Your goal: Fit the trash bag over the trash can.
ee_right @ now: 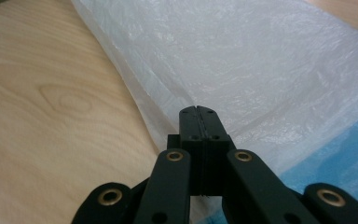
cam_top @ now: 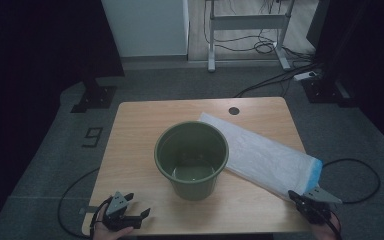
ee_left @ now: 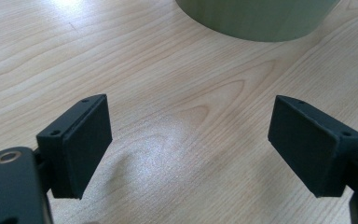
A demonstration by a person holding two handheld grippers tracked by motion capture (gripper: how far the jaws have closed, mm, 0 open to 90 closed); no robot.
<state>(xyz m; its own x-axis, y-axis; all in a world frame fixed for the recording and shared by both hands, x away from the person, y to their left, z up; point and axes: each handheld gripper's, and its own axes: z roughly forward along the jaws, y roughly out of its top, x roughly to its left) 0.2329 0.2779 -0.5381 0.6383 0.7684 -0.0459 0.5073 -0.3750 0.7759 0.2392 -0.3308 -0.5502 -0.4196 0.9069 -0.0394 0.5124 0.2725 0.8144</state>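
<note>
A dark green plastic pot (cam_top: 191, 160) stands upright and empty in the middle of the wooden table (cam_top: 130, 145). To its right a white plastic bag (cam_top: 265, 155) with a blue end (ee_right: 340, 158) lies flat and slantwise. My right gripper (cam_top: 294, 195) is at the bag's near corner. Its jaws are shut, with their tips (ee_right: 198, 112) over the white film (ee_right: 242, 60); I see no film pinched between them. My left gripper (cam_top: 142, 217) rests at the table's front left, open and empty (ee_left: 191, 140), and points toward the pot's base (ee_left: 256, 18).
A round cable hole (cam_top: 234, 110) sits near the table's far edge. Cables trail on the grey floor on both sides of the table. A desk frame (cam_top: 247, 30) and a white cabinet (cam_top: 145, 27) stand far behind it.
</note>
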